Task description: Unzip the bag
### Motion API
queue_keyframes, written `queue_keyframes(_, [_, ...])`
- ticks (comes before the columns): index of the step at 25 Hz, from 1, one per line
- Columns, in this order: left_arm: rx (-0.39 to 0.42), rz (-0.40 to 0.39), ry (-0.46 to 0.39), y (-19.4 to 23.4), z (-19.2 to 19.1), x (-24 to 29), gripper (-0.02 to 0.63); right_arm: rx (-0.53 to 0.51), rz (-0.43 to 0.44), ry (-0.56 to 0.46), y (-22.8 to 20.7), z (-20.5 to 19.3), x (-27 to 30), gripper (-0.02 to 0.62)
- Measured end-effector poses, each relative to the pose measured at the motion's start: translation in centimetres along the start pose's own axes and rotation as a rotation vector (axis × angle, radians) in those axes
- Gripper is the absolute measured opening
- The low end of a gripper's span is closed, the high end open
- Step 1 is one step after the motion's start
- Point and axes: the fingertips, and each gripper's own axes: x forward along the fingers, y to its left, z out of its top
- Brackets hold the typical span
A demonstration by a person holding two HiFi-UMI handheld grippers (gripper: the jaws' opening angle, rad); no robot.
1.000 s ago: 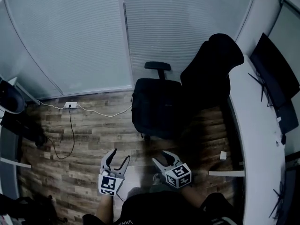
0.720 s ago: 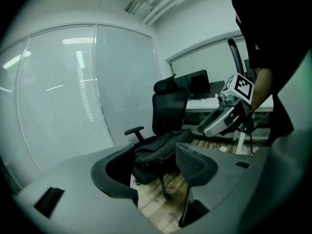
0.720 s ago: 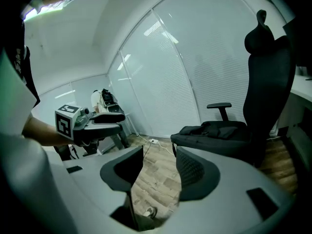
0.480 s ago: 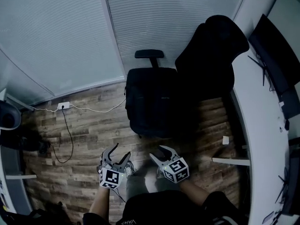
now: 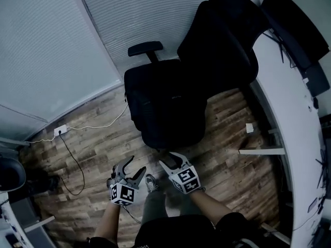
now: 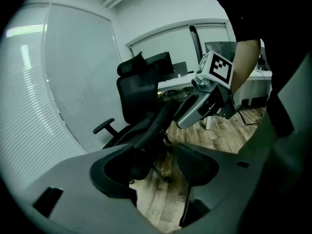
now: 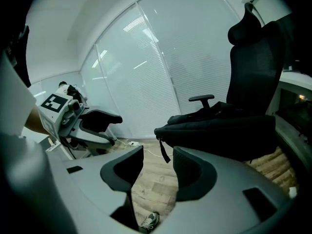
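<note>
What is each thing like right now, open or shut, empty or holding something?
Left hand-held gripper: open, jaws just been opening, nothing between them.
Right hand-held gripper: open, empty.
Bag: lying on the chair seat, zip too dark to tell.
Chair: upright, carrying the bag.

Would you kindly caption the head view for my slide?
Left gripper, its jaws just opened wider, and open right gripper, both empty, short of the bag on the chair.

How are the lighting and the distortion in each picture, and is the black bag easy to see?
Head view: dim, bluish; the black bag merges with the black chair, zip not discernible. Left gripper view: strong fisheye bending, dark corners. Right gripper view: same fisheye, brighter before the pale blinds, so the bag's outline shows clearly.
</note>
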Motion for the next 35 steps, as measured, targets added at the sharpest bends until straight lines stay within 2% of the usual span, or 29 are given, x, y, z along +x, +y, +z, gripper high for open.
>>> queue_keyframes(5, [0.060,-0.082,-0.005,0.4,-2.8,1.6,0.272,0.023,-0.036,-0.026,-0.3,-0.6,3.8,0.190])
queue_keyframes(9, [0.093,-0.134,-0.023,0.8,-3.3,2.6,0.272,0.021,-0.056,-0.031,-0.4,-1.3,5.6,0.190])
queue_keyframes(14, [0.180,-0.182,-0.024,1.1,-4.5,4.2,0.273,0.020,-0.100,-0.066,-0.6,-1.8,6.5,0.187])
queue_keyframes(17, [0.219,-0.205,-0.023,1.6,-5.0,5.2,0.273,0.002,-0.129,-0.114,-0.7,-0.9,6.7,0.137])
queue_keyframes(22, [0.274,-0.220,-0.030,1.9,-4.9,6.4,0.274,0.010,-0.154,-0.128,-0.9,-0.8,6.6,0.106])
queue_keyframes(25, [0.319,-0.210,-0.037,1.7,-4.3,7.4,0.278,-0.002,-0.171,-0.122,-1.1,-1.1,6.0,0.057])
queue_keyframes(35, [0.447,-0.235,-0.086,1.1,-1.5,10.1,0.281,-0.024,-0.135,-0.104,-0.5,-0.3,4.5,0.048])
